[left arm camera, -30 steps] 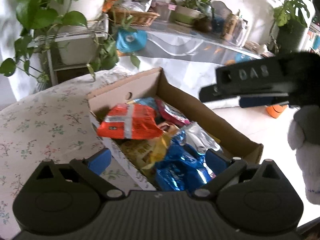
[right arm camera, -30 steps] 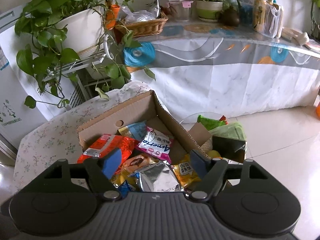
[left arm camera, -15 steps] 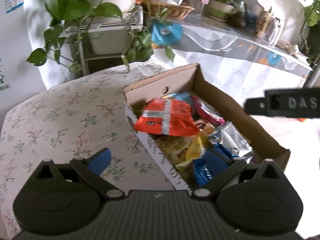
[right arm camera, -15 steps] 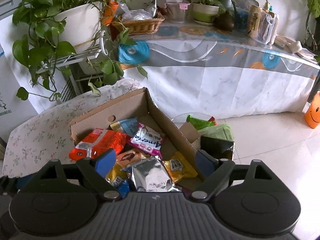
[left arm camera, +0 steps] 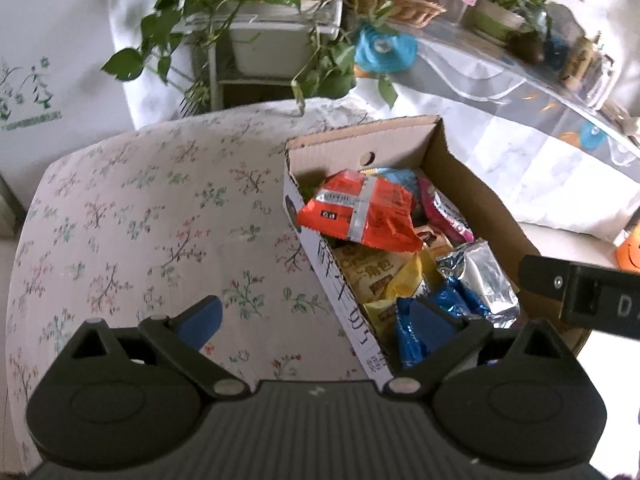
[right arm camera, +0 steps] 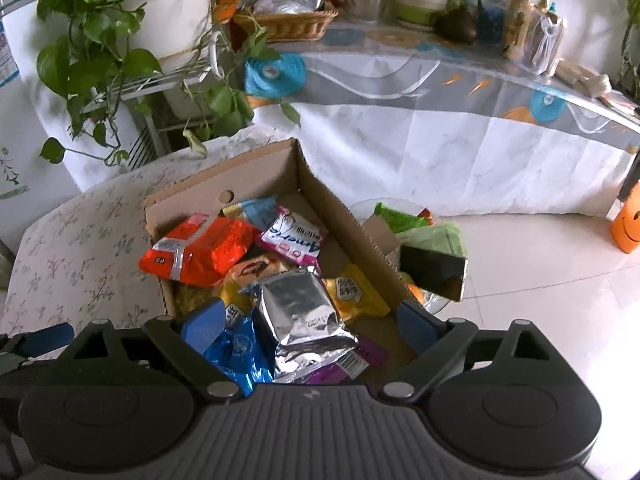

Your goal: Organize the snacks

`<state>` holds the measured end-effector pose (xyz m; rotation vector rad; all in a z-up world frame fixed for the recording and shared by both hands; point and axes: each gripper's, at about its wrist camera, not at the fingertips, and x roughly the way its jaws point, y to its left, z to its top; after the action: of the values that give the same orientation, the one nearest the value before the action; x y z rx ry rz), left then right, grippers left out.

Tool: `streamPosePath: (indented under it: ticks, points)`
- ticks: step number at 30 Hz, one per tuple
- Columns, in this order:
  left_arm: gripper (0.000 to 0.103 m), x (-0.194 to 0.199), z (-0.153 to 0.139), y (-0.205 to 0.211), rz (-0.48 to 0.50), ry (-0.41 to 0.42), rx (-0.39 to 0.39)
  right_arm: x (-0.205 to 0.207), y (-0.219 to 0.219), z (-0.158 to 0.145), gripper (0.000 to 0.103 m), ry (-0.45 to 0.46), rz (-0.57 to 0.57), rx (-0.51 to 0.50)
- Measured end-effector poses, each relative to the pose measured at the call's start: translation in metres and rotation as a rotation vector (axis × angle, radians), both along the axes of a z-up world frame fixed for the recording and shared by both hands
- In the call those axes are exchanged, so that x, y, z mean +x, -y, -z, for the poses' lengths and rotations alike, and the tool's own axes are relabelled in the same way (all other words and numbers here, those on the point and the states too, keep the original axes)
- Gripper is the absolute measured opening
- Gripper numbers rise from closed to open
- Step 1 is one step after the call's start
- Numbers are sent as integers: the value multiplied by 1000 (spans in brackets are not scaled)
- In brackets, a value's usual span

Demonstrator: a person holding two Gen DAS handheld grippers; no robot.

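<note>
I count one cardboard box [right arm camera: 320, 200]; in it one orange packet [right arm camera: 200, 250], one silver packet [right arm camera: 298, 312], one pink packet [right arm camera: 294, 236], two yellow packets [right arm camera: 354, 292].

Home: houseplants [right arm camera: 100, 40], floral tablecloth [left arm camera: 140, 220] (lived-in)

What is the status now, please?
Both tools open, empty: left tool, right tool, its jaws just widened. Snacks piled in cardboard box; silver packet uppermost. Nothing in the way.

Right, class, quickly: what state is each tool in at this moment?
Left tool: open, holding nothing, straddling the cardboard box wall.
Right tool: open, jaws just been opening, gripping nothing, above the silver packet.
</note>
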<state>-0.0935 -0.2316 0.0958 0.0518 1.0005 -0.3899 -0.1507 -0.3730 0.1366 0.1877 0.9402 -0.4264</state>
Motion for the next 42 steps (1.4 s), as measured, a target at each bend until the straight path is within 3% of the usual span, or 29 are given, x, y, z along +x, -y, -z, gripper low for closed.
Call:
streamPosePath:
  ticks: [7, 16, 42]
  points:
    - [100, -2, 3, 10, -57, -50, 48, 0, 12, 5, 102, -27, -10, 86]
    - [100, 1, 2, 20, -102, -61, 78, 6, 28, 7, 103, -34, -2, 127]
    - [101, 2, 4, 32, -110, -75, 104, 13, 32, 9, 103, -39, -12, 99]
